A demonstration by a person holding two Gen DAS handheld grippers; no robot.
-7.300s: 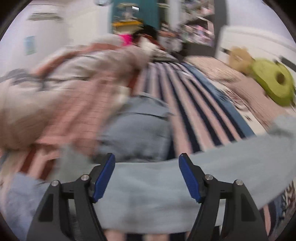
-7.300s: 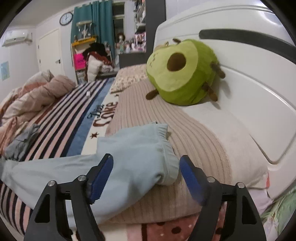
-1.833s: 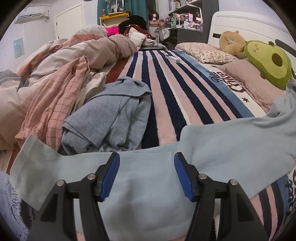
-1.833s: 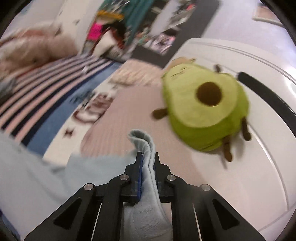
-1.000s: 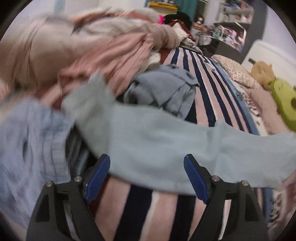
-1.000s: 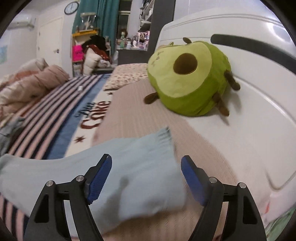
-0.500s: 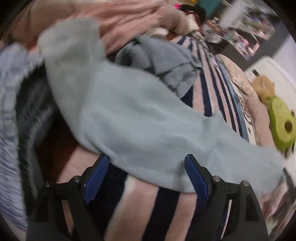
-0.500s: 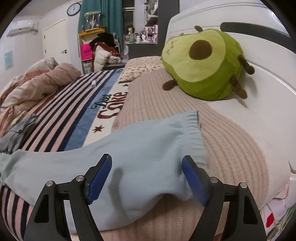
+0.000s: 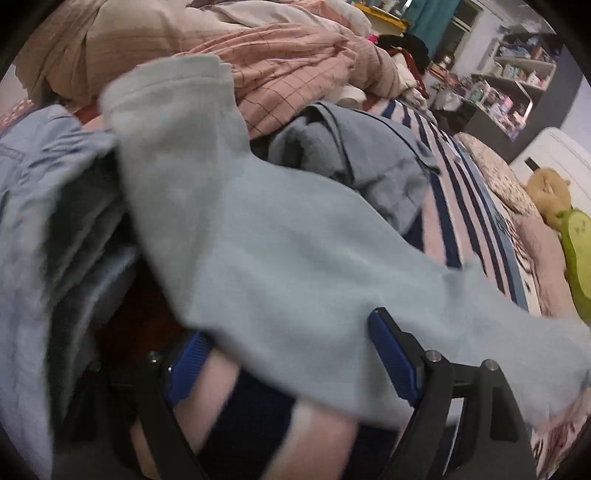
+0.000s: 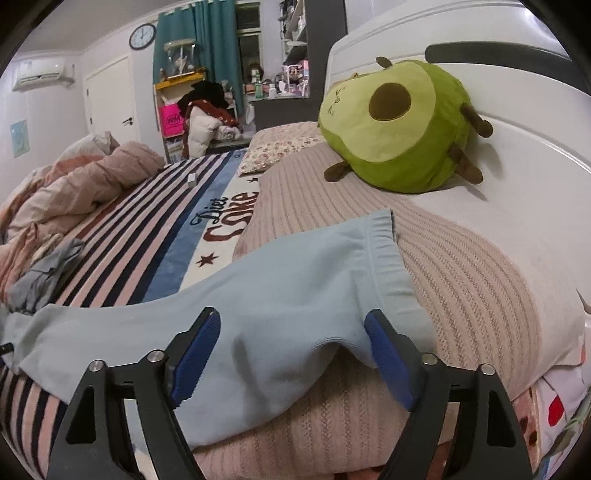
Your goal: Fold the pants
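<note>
Striped bedding (image 10: 122, 236) lay under the soft, floppy pants (image 10: 280, 291), waistband near the avocado toy (image 10: 395, 125). I kept both the left gripper (image 9: 291, 354) and right gripper (image 10: 291, 347) spread, empty. I'd pinch the waistband corners.

You face a white padded headboard (image 10: 517, 155) | round wall clock (image 10: 142, 36) | teal curtains (image 10: 207, 44) | white door (image 10: 110, 99) | wall-mounted air conditioner (image 10: 42, 74)

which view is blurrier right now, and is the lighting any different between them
The left wrist view is blurrier: the light blue pants and denim at its left edge are smeared, and it looks dim. The right wrist view is sharp and brighter; the blanket lettering reads clearly. Both bend strongly at the rim.
</note>
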